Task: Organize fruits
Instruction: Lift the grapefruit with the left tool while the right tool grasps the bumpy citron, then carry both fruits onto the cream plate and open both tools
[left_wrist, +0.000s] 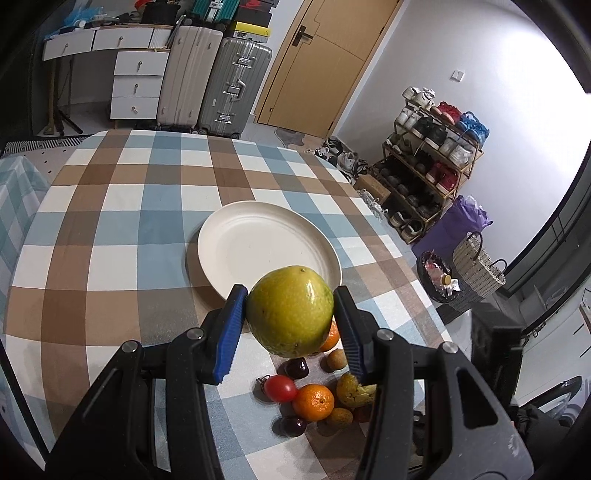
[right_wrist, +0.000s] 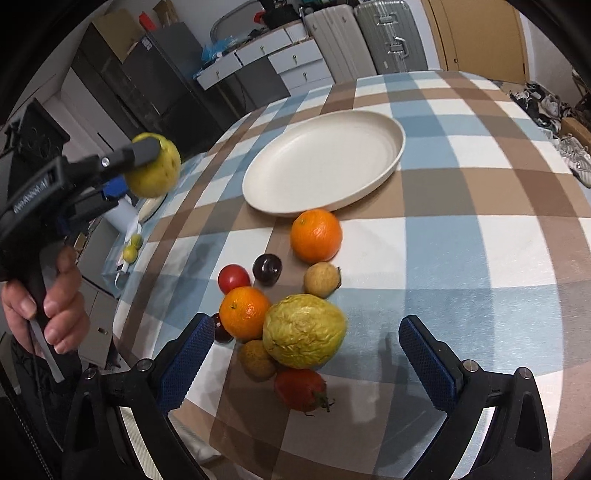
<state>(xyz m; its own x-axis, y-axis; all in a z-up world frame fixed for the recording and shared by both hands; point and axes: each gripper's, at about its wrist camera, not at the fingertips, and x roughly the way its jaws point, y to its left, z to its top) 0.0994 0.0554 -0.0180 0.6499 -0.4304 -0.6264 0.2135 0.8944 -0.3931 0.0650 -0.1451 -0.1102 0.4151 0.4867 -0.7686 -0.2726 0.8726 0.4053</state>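
Person's hand (right_wrist: 44, 299): at the far left of the right wrist view, wrapped round the grip of the left tool.
Left tool (left_wrist: 291, 314): clamped on a green-yellow fruit (left_wrist: 290, 310), its blue pads pressing both sides; the fruit is held clear above the worktop (left_wrist: 110, 221), in front of the near rim of the plate.
Same fruit from the right wrist view: held at the left (right_wrist: 153, 166), beyond the edge of the checked cloth.
Plate (right_wrist: 325, 162): cream, round, nothing on it, resting on the checked cloth beyond the heap of fruit.
Heap of fruit, left part: a red tomato (right_wrist: 233, 278), a dark cherry (right_wrist: 267, 268) just beside it, a small orange (right_wrist: 244, 313) touching the wrinkled fruit, and another dark fruit partly hidden behind the right tool's left finger.
Heap of fruit, middle: a large orange (right_wrist: 316, 235) just before the plate's rim, a tan round fruit (right_wrist: 321, 279) below it, a wrinkled yellow-green fruit (right_wrist: 303, 330), a second tan fruit (right_wrist: 256, 358) tucked against it, and a strawberry (right_wrist: 301, 389) nearest the camera.
Right tool (right_wrist: 306, 362): jaws wide apart, gripping nothing, over the near end of the heap with the wrinkled fruit and strawberry between its fingers in the view.
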